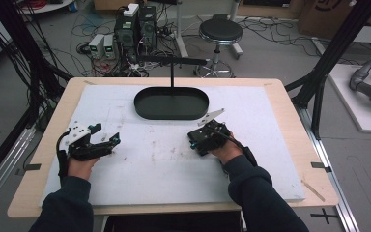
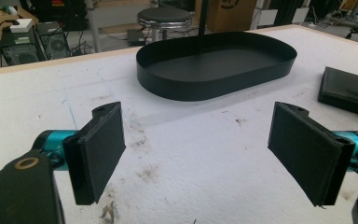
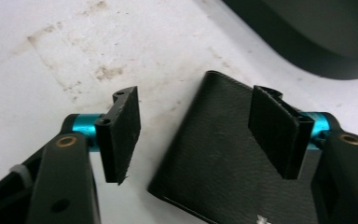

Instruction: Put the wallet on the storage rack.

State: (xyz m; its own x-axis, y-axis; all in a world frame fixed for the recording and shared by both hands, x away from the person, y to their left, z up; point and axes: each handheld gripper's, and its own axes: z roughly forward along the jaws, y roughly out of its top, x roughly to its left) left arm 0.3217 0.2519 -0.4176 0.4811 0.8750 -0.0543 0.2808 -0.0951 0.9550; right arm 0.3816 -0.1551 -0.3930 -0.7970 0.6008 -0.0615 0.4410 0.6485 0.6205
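Observation:
A black leather wallet (image 3: 214,158) lies flat on the white board (image 1: 149,164), just in front of a black oval tray (image 1: 140,104). My right gripper (image 3: 198,133) hangs over the wallet with its jaws apart. One of its pads (image 3: 275,130) is above the leather, the other (image 3: 121,135) is beside the wallet's edge, and neither presses on it. In the high view the right gripper (image 1: 207,137) points down and covers the wallet. My left gripper (image 1: 111,142) rests open at the left of the board, nothing between its pads (image 2: 102,149). From there the wallet (image 2: 349,91) shows at far right.
The tray (image 2: 214,88) is empty, and a thin black post (image 1: 172,77) with a crossbar rises behind it. The wooden table edge (image 1: 290,111) frames the board. Beyond the table stand a stool (image 1: 221,31), computer boxes (image 1: 135,29) and loose cables on the floor.

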